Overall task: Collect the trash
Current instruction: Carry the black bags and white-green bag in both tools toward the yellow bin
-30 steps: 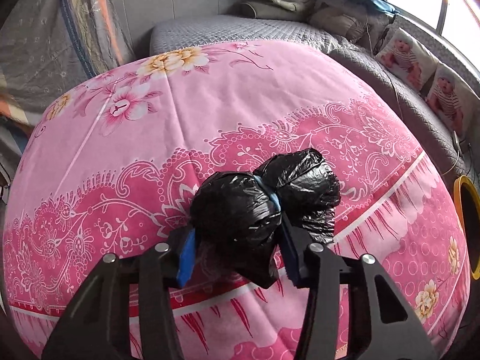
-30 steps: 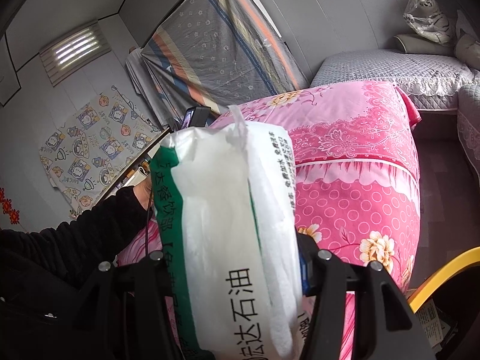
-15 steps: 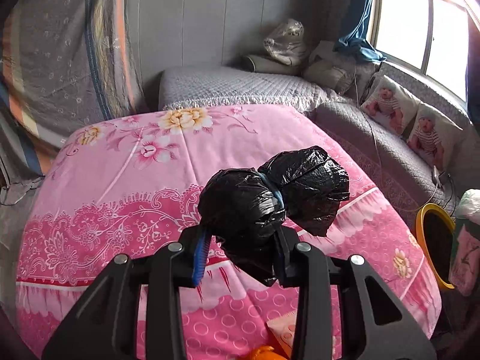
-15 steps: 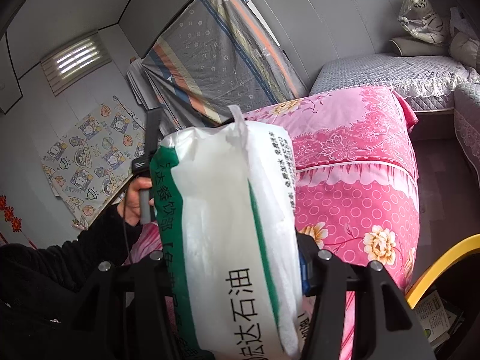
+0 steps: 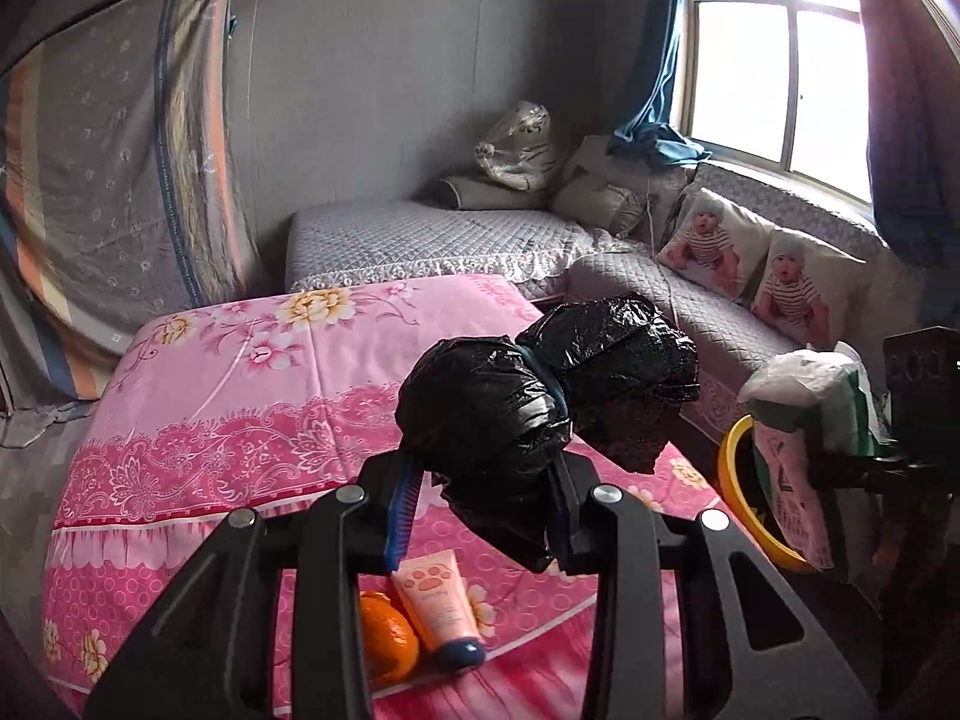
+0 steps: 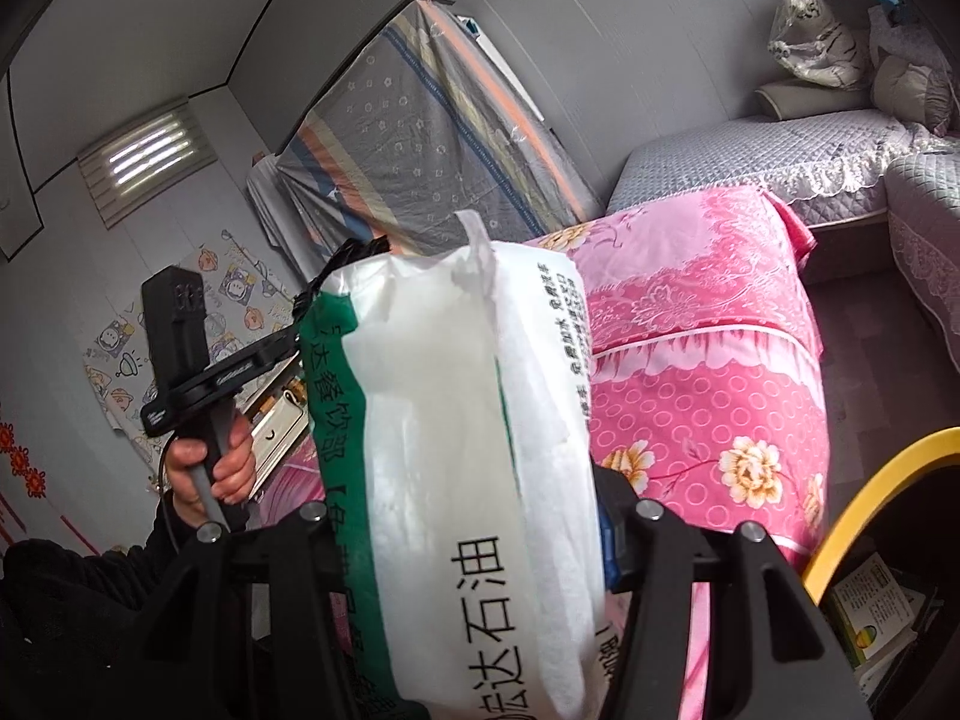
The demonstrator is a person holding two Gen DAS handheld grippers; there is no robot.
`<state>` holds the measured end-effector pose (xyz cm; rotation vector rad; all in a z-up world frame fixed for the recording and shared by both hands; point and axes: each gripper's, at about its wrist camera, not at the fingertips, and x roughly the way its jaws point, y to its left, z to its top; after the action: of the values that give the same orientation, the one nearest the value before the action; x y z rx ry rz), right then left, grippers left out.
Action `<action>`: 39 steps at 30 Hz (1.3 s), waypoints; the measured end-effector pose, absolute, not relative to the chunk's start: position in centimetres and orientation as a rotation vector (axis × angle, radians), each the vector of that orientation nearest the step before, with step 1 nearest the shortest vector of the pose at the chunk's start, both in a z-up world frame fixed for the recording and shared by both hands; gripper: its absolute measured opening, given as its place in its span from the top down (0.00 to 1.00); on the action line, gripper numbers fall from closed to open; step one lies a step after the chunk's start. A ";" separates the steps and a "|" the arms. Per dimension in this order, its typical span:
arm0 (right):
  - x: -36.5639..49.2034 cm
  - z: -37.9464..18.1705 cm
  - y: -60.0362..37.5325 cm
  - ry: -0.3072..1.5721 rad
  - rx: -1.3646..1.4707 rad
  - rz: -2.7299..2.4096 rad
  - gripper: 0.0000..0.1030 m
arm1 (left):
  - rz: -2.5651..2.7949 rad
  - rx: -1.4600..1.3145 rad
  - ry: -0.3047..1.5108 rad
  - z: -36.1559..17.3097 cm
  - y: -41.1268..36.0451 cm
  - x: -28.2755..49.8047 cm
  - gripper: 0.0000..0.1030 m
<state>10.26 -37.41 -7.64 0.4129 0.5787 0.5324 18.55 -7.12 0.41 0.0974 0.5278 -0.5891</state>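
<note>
My left gripper (image 5: 480,510) is shut on a knotted black plastic trash bag (image 5: 540,402) and holds it in the air above the pink flowered table cover (image 5: 240,396). My right gripper (image 6: 468,546) is shut on a white and green plastic packet with Chinese print (image 6: 456,450); the packet also shows in the left wrist view (image 5: 804,408), held over a yellow-rimmed bin (image 5: 735,480). The bin's rim also shows in the right wrist view (image 6: 870,492), low at the right. The left gripper's handle and the hand on it show in the right wrist view (image 6: 198,396).
An orange (image 5: 387,639) and a pink tube (image 5: 438,606) lie on the table's near edge. A grey quilted sofa (image 5: 432,234) with baby-print cushions (image 5: 756,258) runs along the far wall and the window. A covered board (image 6: 432,138) leans against the wall.
My left gripper has lifted and pulled back from the table with the black bag, bringing the orange, the tube and the bin into view. The right gripper has kept hold of the packet.
</note>
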 end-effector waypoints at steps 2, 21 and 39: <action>9.6 -7.3 -38.3 0.565 0.418 0.503 0.51 | -0.622 0.095 0.520 0.6 -8.1 17.6 0.68; 4.1 -11.5 -50.3 0.564 0.485 -0.040 0.51 | -0.854 0.186 0.444 1.8 -19.3 12.0 0.68; 5.0 -18.4 -56.0 0.648 0.590 -0.293 0.30 | -0.931 0.258 0.527 -1.9 -28.1 12.5 0.68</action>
<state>4.98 -56.00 -18.41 0.5896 0.6483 -0.2927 12.52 -28.10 -1.94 0.2580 0.5270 -0.9311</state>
